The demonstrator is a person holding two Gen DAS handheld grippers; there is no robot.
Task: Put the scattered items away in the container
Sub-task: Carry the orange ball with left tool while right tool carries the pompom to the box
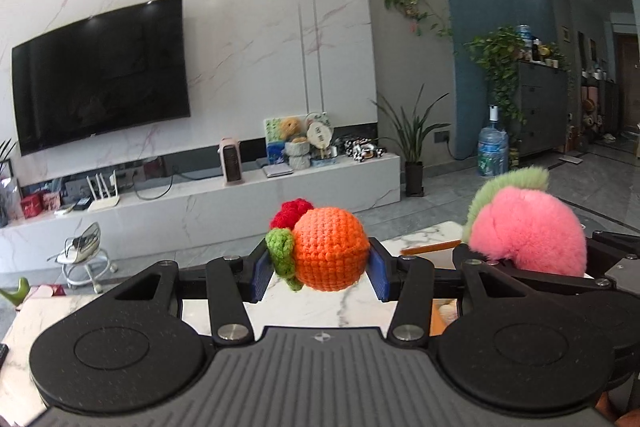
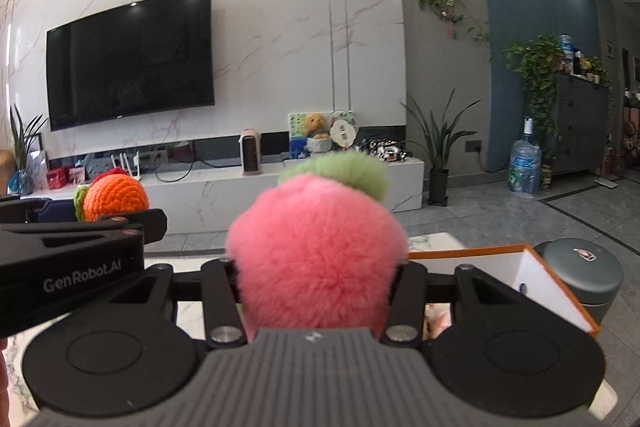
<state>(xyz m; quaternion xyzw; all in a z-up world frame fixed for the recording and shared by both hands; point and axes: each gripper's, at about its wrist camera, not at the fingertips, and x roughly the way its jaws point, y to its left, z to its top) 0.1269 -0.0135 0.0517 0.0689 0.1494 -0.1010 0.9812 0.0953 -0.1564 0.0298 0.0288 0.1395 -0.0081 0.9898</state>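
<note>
My left gripper [image 1: 320, 267] is shut on an orange crocheted fruit [image 1: 330, 249] with green and red trim, held above the white marble table [image 1: 320, 307]. My right gripper [image 2: 318, 279] is shut on a fluffy pink plush fruit [image 2: 316, 255] with a green top; the plush hides its fingertips. The pink plush also shows in the left wrist view [image 1: 528, 231], to the right of the orange fruit. The orange fruit shows in the right wrist view [image 2: 116, 199] at the left. An open white box with an orange rim [image 2: 532, 279] sits low at the right, below the right gripper.
A round grey stool [image 2: 580, 275] stands beyond the box at the right. A TV [image 2: 128, 59] and a low marble console [image 2: 224, 187] line the far wall. A water jug [image 2: 524, 167] and potted plants stand at the right.
</note>
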